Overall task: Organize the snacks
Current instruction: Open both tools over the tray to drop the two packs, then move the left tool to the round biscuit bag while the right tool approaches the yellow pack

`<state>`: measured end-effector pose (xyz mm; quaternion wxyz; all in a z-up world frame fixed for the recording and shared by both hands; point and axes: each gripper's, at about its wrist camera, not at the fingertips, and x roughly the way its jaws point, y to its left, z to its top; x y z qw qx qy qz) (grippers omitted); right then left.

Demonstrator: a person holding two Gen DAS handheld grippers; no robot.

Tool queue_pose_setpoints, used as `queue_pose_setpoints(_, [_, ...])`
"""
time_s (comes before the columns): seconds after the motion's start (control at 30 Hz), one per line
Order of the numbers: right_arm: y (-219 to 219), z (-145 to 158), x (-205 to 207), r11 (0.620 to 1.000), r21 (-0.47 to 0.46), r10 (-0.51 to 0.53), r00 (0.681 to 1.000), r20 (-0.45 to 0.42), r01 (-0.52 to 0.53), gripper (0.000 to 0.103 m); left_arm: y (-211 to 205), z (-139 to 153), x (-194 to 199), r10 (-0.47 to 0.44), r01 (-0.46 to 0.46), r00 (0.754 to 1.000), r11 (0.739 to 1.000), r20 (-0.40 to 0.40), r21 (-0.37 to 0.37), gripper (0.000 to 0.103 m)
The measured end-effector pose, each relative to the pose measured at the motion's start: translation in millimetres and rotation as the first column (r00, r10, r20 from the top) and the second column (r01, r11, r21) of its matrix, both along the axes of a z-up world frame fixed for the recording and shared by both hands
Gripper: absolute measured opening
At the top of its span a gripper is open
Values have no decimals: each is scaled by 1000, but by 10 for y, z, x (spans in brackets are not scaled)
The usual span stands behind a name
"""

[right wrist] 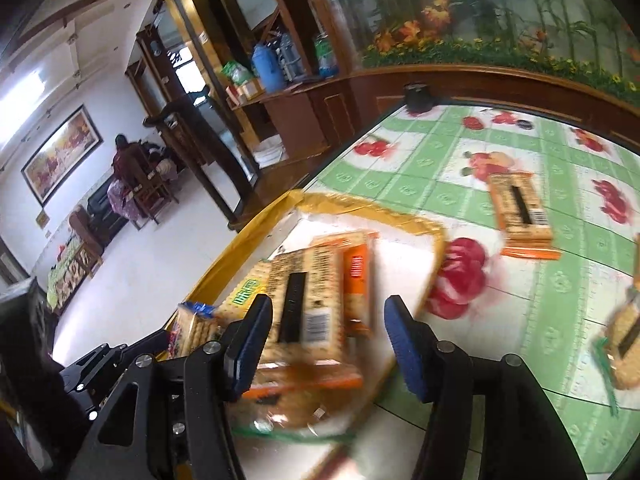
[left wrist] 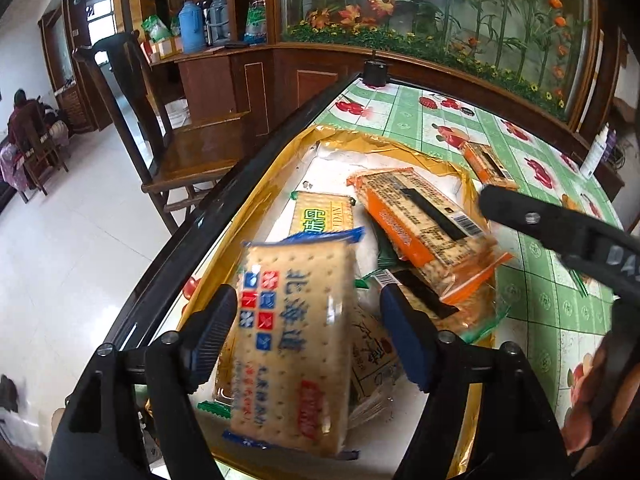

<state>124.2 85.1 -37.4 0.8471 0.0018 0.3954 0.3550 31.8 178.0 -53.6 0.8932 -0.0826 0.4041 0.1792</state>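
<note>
A gold-rimmed tray (left wrist: 404,151) sits on the table's left side and holds several cracker packs. My left gripper (left wrist: 308,320) is open, its fingers either side of a blue-printed cracker pack (left wrist: 296,344) that lies on the pile. An orange pack (left wrist: 424,220) lies tilted further back in the tray. My right gripper (right wrist: 328,332) is open over the tray's near edge (right wrist: 424,224), above the orange pack (right wrist: 316,296). It shows at the right of the left wrist view (left wrist: 560,232). More orange packs lie on the tablecloth (right wrist: 520,212).
The table has a green chequered fruit-print cloth (right wrist: 560,288). A wooden chair (left wrist: 188,148) stands by the left edge. A wooden cabinet with a planted glass case (left wrist: 440,12) runs behind. A white bottle (left wrist: 598,152) stands at the far right. Another pack lies at the right (right wrist: 624,344).
</note>
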Motion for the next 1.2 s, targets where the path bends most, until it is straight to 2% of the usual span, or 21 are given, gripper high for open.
queue_pose_setpoints(0.17, [-367,60,-40,998,26,-49,999,-4,49,63,-192,97,9,-37,36,999,999,8,38,74])
queue_pose_setpoints(0.27, [-591,67,-76,996,23,-84,996,0,84,68,-311,159,23,-56,55,998,997,18,52,74])
queue_pose_setpoints(0.47, [-1044,32,-87,988,30,-148,989,-25,148,68,-575,265,44,-98,95,995,992,31,85,74])
queue_pose_setpoints(0.9, [-2068,94,-182,951,63,-302,953,-20,302,71,-1079,373,165,-174,169,984,979,37,116,74])
queue_pose_setpoints(1.03, [-2256,88,-210,945,63,-322,947,-15,322,73,-1209,380,180,-195,190,980,975,33,120,74])
queue_pose_setpoints(1.1, [-2339,82,-232,941,55,-335,942,-9,335,77,-1274,370,203,-207,203,978,972,28,116,74])
queue_pose_setpoints(1.2, [-2485,75,-260,932,46,-360,933,-4,360,77,-1395,342,243,-235,231,972,966,18,114,74])
